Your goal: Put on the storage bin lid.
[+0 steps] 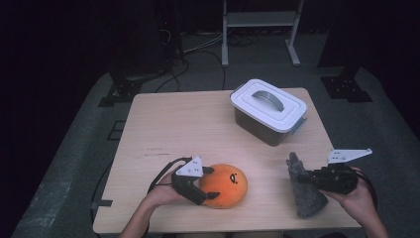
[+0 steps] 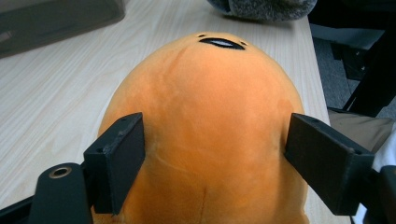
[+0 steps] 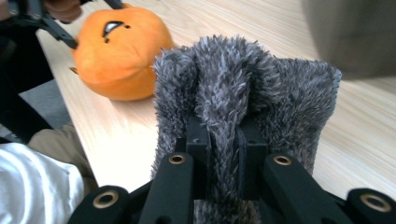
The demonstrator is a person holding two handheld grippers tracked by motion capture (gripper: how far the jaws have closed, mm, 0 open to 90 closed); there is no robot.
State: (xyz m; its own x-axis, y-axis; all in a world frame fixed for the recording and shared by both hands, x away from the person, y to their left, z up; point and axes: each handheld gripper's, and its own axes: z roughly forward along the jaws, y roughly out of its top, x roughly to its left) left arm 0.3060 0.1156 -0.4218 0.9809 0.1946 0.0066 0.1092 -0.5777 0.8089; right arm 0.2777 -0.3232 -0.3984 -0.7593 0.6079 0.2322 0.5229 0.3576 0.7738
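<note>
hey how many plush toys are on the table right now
2. The orange plush toy lies near the front edge, between the open jaws of the left gripper. The grey furry plush toy is at front right, pinched by the right gripper. The lidded box could hide more.

free: table left half (image 1: 163, 124) | obstacle: lidded box (image 1: 268, 110) far right

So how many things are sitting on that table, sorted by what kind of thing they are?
Soft toys: 2, the orange plush between the jaws of the left gripper, and the grey furry plush pinched by the right gripper.
Storage boxes: 1, the lidded box with a white lid and grey handle.
Total: 3 things on the table.
</note>
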